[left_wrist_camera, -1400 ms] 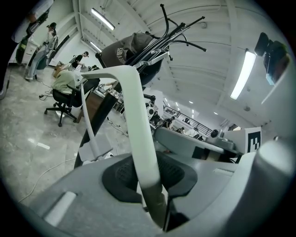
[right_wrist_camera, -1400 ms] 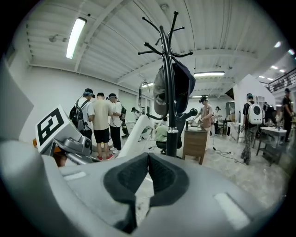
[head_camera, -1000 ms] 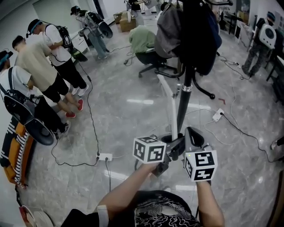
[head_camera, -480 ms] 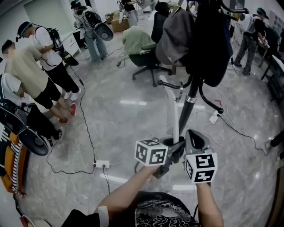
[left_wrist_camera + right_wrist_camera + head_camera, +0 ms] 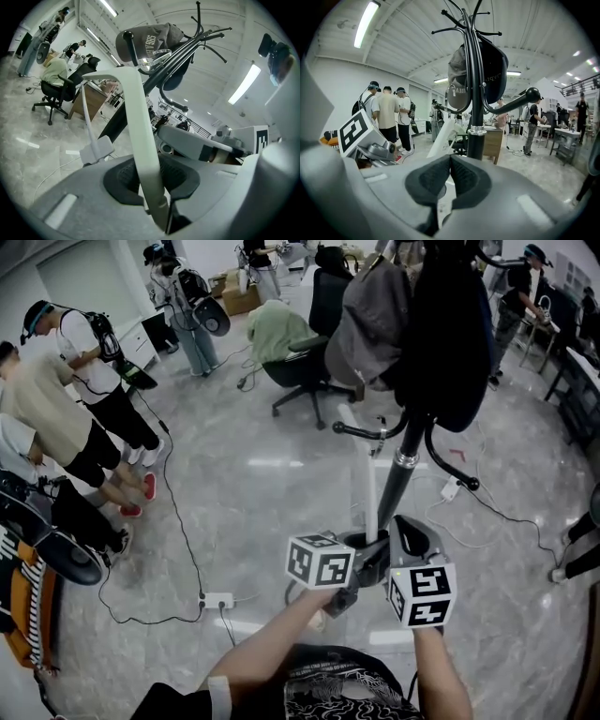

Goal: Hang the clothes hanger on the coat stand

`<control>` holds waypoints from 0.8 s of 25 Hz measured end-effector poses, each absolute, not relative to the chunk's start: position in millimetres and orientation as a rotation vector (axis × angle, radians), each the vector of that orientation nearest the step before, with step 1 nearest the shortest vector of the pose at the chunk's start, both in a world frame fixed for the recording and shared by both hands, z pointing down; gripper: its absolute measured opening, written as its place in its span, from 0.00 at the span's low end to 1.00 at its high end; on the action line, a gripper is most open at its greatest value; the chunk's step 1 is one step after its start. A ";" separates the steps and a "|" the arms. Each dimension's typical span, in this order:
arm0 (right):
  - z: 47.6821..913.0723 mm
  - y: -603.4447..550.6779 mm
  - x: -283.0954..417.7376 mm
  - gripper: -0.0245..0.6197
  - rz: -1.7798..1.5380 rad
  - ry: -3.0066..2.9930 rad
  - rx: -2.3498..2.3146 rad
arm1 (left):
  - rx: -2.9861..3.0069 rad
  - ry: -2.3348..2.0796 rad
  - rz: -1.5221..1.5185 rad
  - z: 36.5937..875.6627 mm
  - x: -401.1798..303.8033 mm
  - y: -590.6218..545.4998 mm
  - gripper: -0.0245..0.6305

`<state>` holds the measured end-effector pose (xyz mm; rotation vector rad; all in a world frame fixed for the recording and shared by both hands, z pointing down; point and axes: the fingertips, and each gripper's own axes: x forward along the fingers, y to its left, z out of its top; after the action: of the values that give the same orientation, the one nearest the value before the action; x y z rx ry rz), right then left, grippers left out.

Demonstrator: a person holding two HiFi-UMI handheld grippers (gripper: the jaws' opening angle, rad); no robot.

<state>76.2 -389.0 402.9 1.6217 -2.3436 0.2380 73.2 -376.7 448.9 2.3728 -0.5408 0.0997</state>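
Inside left tool (image 5: 153, 187): white hanger (image 5: 139, 126)

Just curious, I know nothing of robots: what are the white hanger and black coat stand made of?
Clothes hanger: probably plastic, matte white; a smooth, moulded-looking strip without grain.
Coat stand: likely painted metal, glossy black; thin curved tubes and a shiny silver collar on the pole.

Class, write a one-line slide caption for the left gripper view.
Left gripper clamps a white clothes hanger in front of the black coat stand, where a grey cap hangs.
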 end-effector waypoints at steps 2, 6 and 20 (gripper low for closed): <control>404.1 -391.0 76.1 0.04 0.239 -2.335 1.630 | 2.369 -0.523 0.101 451.9 74.8 -379.9 0.17; 403.3 -396.7 71.6 0.04 0.229 -2.314 1.637 | 2.362 -0.501 0.111 457.7 74.2 -387.5 0.17; 407.2 -397.1 69.0 0.04 0.203 -2.290 1.646 | 2.353 -0.448 0.097 475.3 85.0 -395.8 0.17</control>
<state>69.0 -397.1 407.2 1.6459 -2.2904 0.2033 85.0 -395.8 475.3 2.3528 -0.4477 0.0966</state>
